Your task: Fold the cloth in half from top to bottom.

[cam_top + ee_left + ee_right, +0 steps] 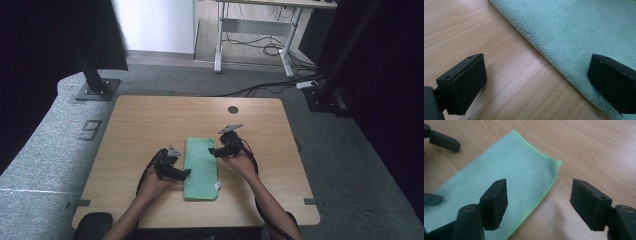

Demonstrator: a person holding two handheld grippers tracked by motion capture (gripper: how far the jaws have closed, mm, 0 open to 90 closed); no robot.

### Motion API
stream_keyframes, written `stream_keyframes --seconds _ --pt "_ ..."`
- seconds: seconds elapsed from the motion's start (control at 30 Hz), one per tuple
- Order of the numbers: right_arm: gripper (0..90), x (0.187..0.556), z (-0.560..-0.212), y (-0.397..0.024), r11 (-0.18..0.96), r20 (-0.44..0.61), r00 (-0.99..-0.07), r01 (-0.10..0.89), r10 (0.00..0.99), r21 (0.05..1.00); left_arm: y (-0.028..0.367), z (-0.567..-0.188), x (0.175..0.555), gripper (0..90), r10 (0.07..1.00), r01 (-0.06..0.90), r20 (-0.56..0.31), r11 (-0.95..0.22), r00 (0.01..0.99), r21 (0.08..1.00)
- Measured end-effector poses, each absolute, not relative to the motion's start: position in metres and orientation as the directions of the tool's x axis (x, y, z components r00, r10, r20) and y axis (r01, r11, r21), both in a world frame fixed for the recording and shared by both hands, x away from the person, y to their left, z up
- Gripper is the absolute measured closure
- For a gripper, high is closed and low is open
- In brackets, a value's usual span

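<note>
A folded green towel (201, 167) lies lengthwise on the wooden table (150, 120), near its front middle. My left gripper (186, 174) rests low at the towel's left edge. In the left gripper view it (536, 85) is open, with one jaw over bare wood and the other over the towel (579, 30). My right gripper (212, 151) hovers at the towel's far right corner. In the right gripper view it (539, 200) is open with nothing between its jaws, which straddle the edge of the towel (506, 177). The left gripper's fingers (445, 141) show beyond the cloth.
A small white tag (218, 185) sticks out at the towel's near right corner. A round cable hole (233, 109) sits near the table's far edge. On the floor beyond are a black stand base (95, 90), a desk frame (250, 30) and cables (260, 87).
</note>
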State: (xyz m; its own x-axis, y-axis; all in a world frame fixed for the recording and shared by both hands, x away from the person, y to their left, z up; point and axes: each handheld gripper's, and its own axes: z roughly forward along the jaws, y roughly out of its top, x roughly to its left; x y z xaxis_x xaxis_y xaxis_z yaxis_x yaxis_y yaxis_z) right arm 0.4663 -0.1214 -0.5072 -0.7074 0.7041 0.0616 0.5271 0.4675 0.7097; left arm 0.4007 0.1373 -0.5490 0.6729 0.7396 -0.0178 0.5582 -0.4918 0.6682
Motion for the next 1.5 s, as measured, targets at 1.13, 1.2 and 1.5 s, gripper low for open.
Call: stream_keyframes --seconds 1.13,1.2,1.5 --pt "57.1 0.519 -0.535 -0.103 0.522 0.028 -0.709 0.545 0.705 0.656 0.137 -0.549 0.4 2.2 0.744 0.562 -0.02 -0.486 0.668 0.669" --pt "55.0 0.52 -0.537 -0.105 0.511 0.043 -0.706 0.552 0.707 0.659 0.137 -0.549 0.4 2.2 0.745 0.563 -0.02 -0.485 0.666 0.67" --pt "77.3 0.518 -0.537 -0.104 0.508 0.082 -0.728 0.549 0.68 0.664 0.136 -0.549 0.4 2.2 0.748 0.564 -0.02 -0.483 0.664 0.67"
